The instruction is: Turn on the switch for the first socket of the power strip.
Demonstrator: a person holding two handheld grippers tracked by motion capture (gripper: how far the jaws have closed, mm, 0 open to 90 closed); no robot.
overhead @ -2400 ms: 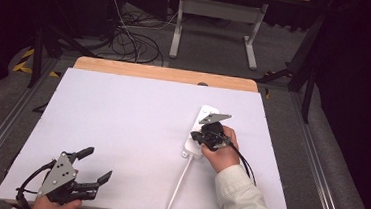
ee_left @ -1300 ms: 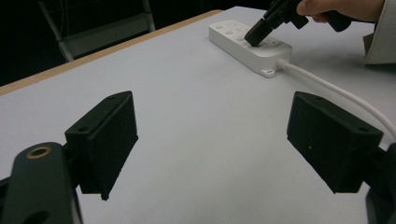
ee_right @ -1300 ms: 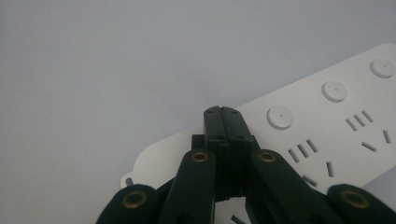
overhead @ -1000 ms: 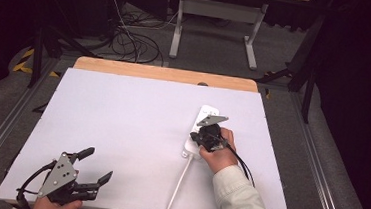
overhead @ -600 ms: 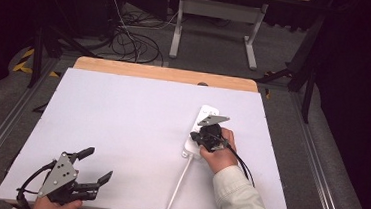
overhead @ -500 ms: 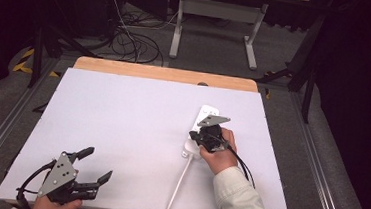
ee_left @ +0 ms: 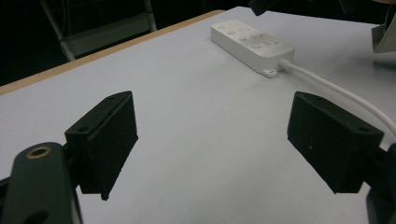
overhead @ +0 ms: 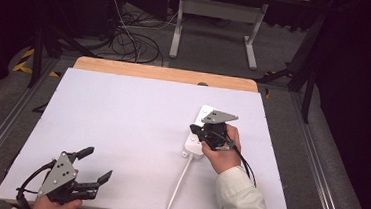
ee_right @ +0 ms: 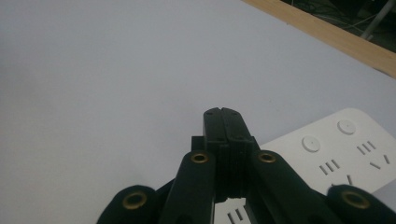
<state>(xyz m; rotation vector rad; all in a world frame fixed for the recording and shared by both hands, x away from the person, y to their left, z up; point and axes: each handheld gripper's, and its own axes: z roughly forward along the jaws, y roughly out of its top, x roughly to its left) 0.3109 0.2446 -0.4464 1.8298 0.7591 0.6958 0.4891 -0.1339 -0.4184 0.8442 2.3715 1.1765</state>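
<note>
- The white power strip (overhead: 199,135) is seen lying flat on the bench (overhead: 121,129), right of centre, its near end covered in the high view by the right tongs (overhead: 197,131).
- Round buttons and slotted sockets are shown on its top.
- A white cable (overhead: 177,184) is led off the bench's near edge.
- The right tongs are pressed together, holding nothing, just above the strip.
- The left tongs (overhead: 93,165) are held wide apart, empty, at the near left corner.

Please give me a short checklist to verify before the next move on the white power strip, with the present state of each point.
1. Right tongs shut, nothing between them: ok.
2. Right tongs over the power strip: ok; whether they touch it: cannot tell.
3. Power strip lies flat on the table: ok.
4. White cable runs free toward the near edge: ok.
5. Left tongs open and empty, far from the strip: ok.
6. Switch state on the strip: cannot tell.
</note>
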